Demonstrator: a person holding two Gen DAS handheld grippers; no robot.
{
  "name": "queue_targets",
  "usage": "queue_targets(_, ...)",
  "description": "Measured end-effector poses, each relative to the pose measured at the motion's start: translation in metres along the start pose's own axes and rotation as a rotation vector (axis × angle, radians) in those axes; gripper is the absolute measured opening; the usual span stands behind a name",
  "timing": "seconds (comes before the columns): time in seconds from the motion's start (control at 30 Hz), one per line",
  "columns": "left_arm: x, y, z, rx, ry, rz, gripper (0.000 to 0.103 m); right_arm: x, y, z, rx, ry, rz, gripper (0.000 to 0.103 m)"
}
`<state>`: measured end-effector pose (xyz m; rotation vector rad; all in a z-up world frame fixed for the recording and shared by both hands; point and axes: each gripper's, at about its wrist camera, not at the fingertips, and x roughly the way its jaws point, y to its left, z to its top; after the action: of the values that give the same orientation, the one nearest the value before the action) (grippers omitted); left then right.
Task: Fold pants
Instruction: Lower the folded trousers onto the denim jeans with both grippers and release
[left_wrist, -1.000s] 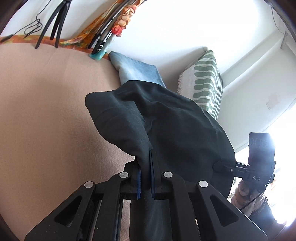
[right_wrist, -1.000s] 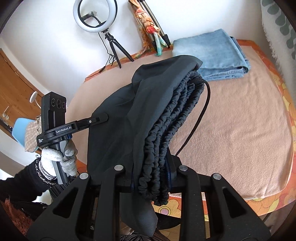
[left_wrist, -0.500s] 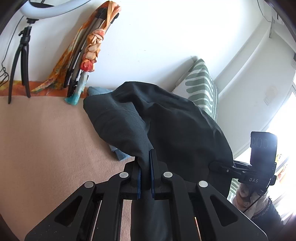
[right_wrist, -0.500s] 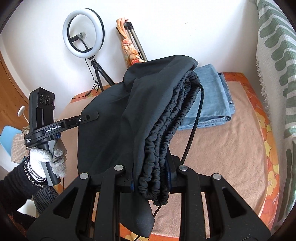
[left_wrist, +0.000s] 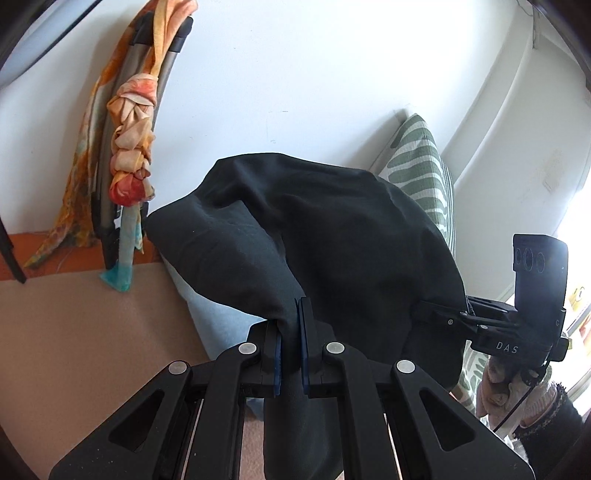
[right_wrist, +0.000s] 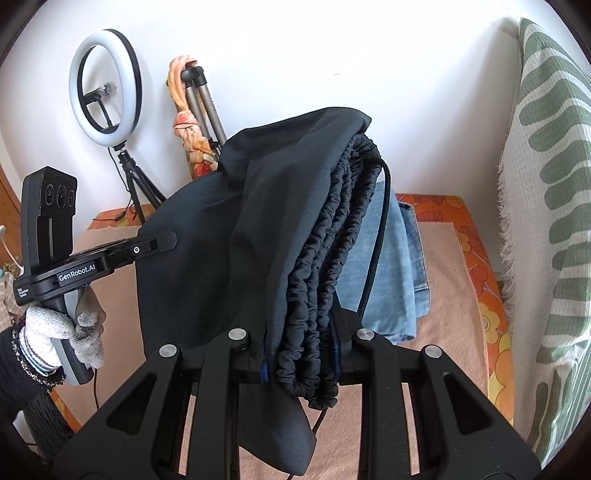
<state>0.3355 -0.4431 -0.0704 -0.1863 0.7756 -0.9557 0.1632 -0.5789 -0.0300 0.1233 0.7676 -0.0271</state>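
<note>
Now, one pair of black pants (left_wrist: 332, 236) hangs in the air between two grippers: left gripper (left_wrist: 290, 332) clamped on a fabric edge, right gripper (right_wrist: 301, 354) clamped on the bunched waistband, above one folded jeans pile (right_wrist: 391, 266) on the counter (right_wrist: 443, 332).

Folded jeans (right_wrist: 391, 266) occupy the blanket's (right_wrist: 443, 295) far end.

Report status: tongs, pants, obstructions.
Left tongs and right tongs shut on black pants, held aloft. Folded jeans on blanket beneath.
</note>
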Motion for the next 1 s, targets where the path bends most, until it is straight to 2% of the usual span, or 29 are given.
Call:
queue_targets(0.27,0.047,0.017,0.018,0.007,0.02,0.034,0.006,0.052,-0.033,0.029,0.006,0.019,-0.004,0.025)
queue_targets(0.43,0.067,0.03,0.018,-0.006,0.039,0.065,0.006,0.085,-0.054,0.031,0.036,0.048,0.022,0.025)
queue_targets(0.67,0.082,0.057,0.009,-0.035,0.103,0.13,0.006,0.122,-0.08,0.026,0.061,0.121,-0.025,0.025)
queue_targets(0.8,0.082,0.059,0.005,-0.044,0.149,0.144,0.016,0.131,-0.089,0.024,0.084,0.143,-0.049,0.025)
queue_targets(0.87,0.079,0.058,0.003,-0.049,0.162,0.137,0.019,0.133,-0.094,0.025,0.102,0.15,-0.082,0.03)
queue_targets(0.93,0.076,0.054,0.001,-0.035,0.172,0.148,0.026,0.131,-0.1,0.028,0.129,0.148,-0.143,0.042)
queue_targets(1.0,0.072,0.051,-0.002,-0.014,0.178,0.166,0.033,0.122,-0.103,0.031,0.139,0.135,-0.202,0.044)
